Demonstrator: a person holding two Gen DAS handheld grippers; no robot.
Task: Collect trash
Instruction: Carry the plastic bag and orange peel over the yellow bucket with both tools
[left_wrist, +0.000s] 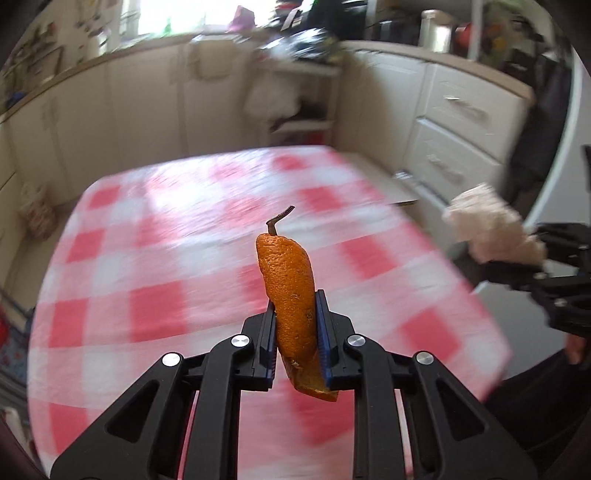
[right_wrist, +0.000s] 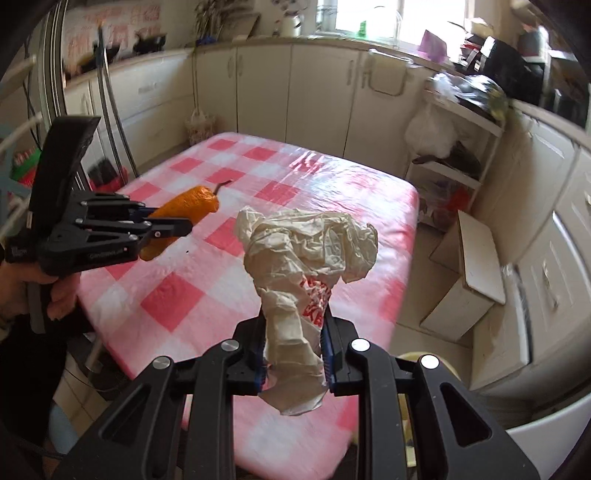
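My left gripper (left_wrist: 295, 325) is shut on an orange peel (left_wrist: 290, 291) with a thin brown stem, held upright above the red-and-white checked table (left_wrist: 155, 280). It also shows in the right wrist view (right_wrist: 173, 225), with the orange peel (right_wrist: 188, 205) sticking out of it. My right gripper (right_wrist: 293, 347) is shut on a crumpled cream paper wrapper (right_wrist: 306, 254) with red print, held above the table (right_wrist: 192, 295). In the left wrist view the wrapper (left_wrist: 487, 225) and the right gripper (left_wrist: 535, 266) are at the right edge.
Cream cabinets (right_wrist: 295, 88) run along the far wall and drawers (left_wrist: 458, 122) along the right. A white shelf unit (right_wrist: 454, 147) with bags stands past the table's far right corner. A cardboard box (right_wrist: 465, 273) sits on the floor to the right.
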